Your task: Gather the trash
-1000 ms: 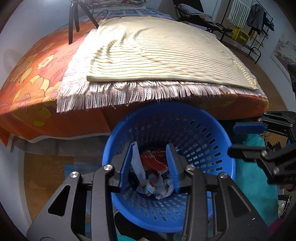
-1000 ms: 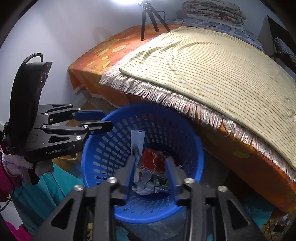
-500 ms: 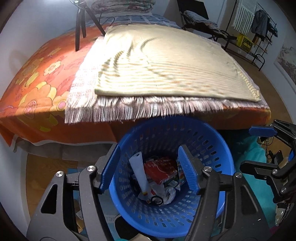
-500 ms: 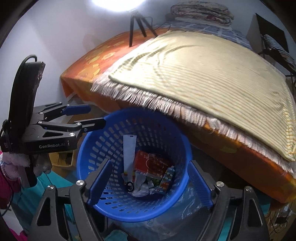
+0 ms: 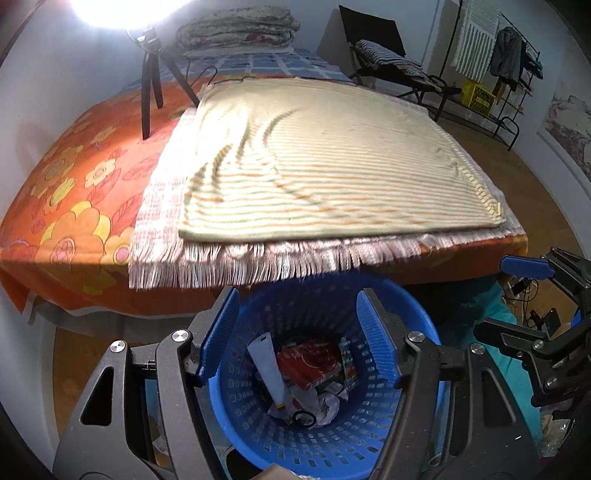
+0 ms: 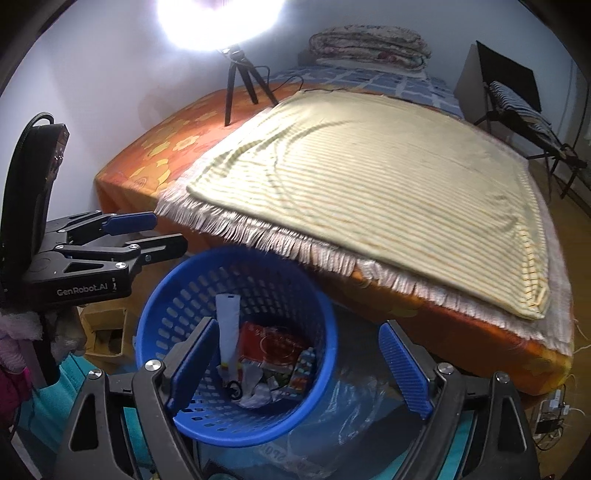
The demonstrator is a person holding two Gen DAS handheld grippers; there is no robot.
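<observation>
A bed in an orange flowered sheet carries a fringed cloth, its fringe hanging over the near edge, with a cream striped blanket laid flat on top. A black tripod stands near the far left corner, folded quilts at the far edge.

On the floor against the bed's near edge stands a blue basket.

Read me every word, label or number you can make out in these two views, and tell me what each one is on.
"GenRobot.AI": white lettering on the black body of the left gripper, seen from the right wrist view.
Red carton in the blue basket: print too blurred to read.
Clear plastic bag beside the basket: partial digits, not legible.
Yellow crate at the far rack: marking too small.
</observation>
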